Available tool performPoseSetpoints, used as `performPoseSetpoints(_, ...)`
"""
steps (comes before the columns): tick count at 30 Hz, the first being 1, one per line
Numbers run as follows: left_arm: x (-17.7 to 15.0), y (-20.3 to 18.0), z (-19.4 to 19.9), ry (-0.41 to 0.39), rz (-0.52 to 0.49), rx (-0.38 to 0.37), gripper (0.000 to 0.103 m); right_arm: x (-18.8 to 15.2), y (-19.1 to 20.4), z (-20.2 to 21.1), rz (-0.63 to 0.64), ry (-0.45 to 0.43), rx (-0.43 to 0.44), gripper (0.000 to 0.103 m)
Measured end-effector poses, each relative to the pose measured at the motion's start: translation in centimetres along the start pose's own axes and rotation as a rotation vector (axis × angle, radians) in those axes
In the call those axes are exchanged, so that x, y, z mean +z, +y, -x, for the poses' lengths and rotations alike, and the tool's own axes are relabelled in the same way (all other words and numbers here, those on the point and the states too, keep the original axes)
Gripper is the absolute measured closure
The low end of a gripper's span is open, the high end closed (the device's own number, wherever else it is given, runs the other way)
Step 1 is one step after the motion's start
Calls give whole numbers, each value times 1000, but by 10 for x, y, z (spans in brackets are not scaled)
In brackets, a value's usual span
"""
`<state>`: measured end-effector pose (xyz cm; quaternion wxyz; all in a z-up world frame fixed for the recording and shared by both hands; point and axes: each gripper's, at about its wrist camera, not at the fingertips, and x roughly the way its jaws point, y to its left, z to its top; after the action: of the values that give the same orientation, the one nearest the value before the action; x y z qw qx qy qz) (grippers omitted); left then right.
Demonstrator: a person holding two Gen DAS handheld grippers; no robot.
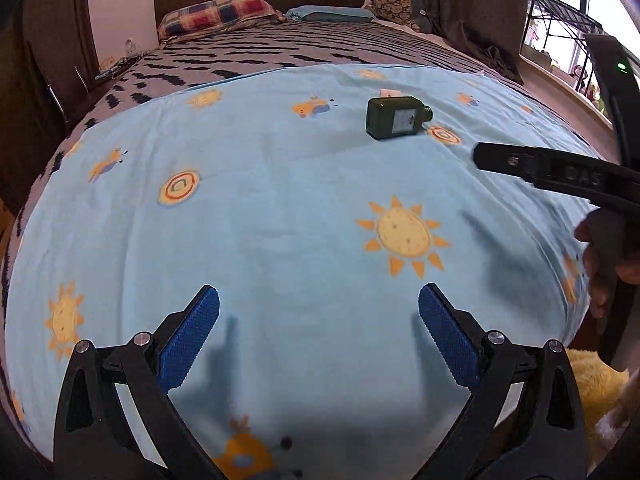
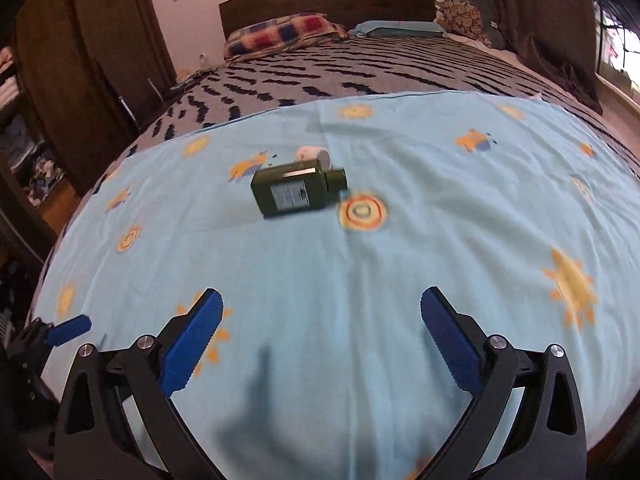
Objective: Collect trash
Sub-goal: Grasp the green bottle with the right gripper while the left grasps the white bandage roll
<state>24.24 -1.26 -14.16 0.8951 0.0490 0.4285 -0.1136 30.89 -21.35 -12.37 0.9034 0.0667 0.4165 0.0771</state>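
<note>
A: L to R, quick. Left tool (image 1: 319, 304)?
B: Pads wide apart, nothing btwn them, hovering over the blue sheet (image 1: 280, 200) on the bed (image 1: 248, 56). Shadows of its fingers on the cloth right below.
A: Trash?
B: Green bottle (image 1: 396, 117), lying on its side on the sheet, neck pointing right, label up. Well ahead of the left tool, to the right of its centre. Small white thing (image 2: 313, 155) just behind the bottle, looks like it's touching; can't tell what it is.
A: Right tool (image 2: 322, 304)?
B: Also spread wide, empty. Bottle sits well ahead of it, a bit left of centre. Not touching.
A: Tools see each other?
B: Yes. Left cam shows the right tool's black finger coming in from the right edge w/ a hand (image 1: 604, 256) on the grip; right cam catches a blue pad of the left tool at far left.
A: Bkgd?
B: Plaid pillow (image 1: 218, 14) at the headboard, left side.
</note>
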Motion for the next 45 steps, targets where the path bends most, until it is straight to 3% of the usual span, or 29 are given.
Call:
performPoseSetpoints(9,29,5,-24,4,-24,-11,8,39,22,-61,44,58,-15,3)
performPoseSetpoints(20,58,16,-51,11,-42,-1,8,61,21,-95,52,84,-22,4)
performPoseSetpoints(23,64,15,-56,11,-49,3,8,62,20,-95,56,84,-7,17)
performPoseSetpoints(29,82,7,-71,14,-32,-32,8,67,9,-81,73,62,-8,17)
performPoseSetpoints(39,128,-37,-95,-38,-89,-88,9,94,-56,-32,12,-45,-88,17)
performPoseSetpoints(45,158,-54,-115,-50,-97,-136,34,96,-82,-20,-12,-74,-102,17)
